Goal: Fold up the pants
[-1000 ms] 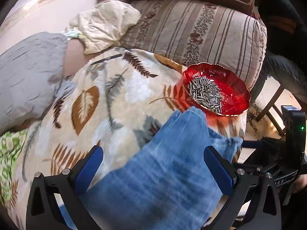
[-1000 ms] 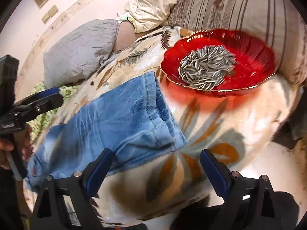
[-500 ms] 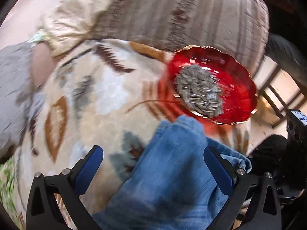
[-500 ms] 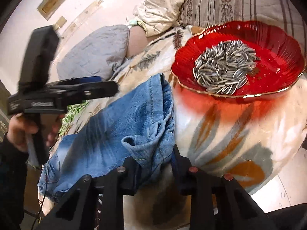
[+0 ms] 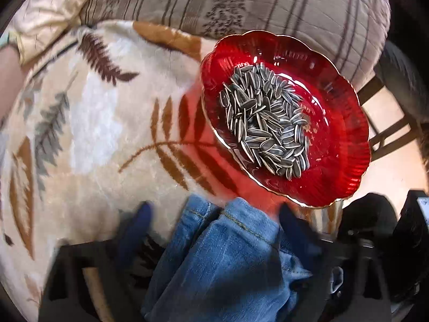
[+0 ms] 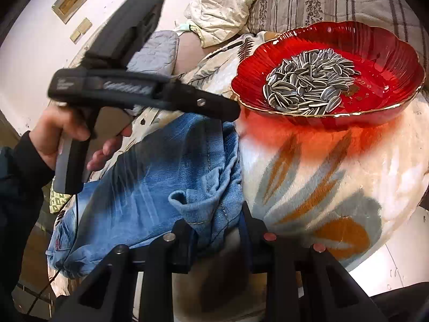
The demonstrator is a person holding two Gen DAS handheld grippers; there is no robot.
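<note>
In the right wrist view, a hand (image 6: 67, 139) in a dark sleeve at the left edge grips the handle of the left gripper (image 6: 228, 111), whose black body reaches rightward over the pants (image 6: 150, 187). The pants are faded blue denim, washed pale in streaks, with lighter stitching along a seam. They lie spread from the lower left of the frame toward the centre on a leaf-patterned blanket (image 6: 335, 177) in cream, orange and grey. Their near edge is bunched into soft folds at lower centre, and there the right gripper (image 6: 218, 228) has its jaws clamped on that gathered denim. To the right, in the upper right of the frame, a red glass bowl (image 6: 388, 53) holds striped sunflower seeds (image 6: 308, 86); it sits just beyond the cloth's far edge.

In the left wrist view, the blanket fills the left half. At bottom centre the hem of the pants (image 5: 233, 255) shows as two stitched, rounded folds side by side. It lies between the blurred blue jaws of the left gripper (image 5: 214, 222), which have just been closing; they stand apart, one on each side of the hem, and pressing contact cannot be made out. The bowl (image 5: 343, 166) lies right of centre, its rim close to the hem. Behind it is a striped cushion (image 5: 295, 8).
</note>
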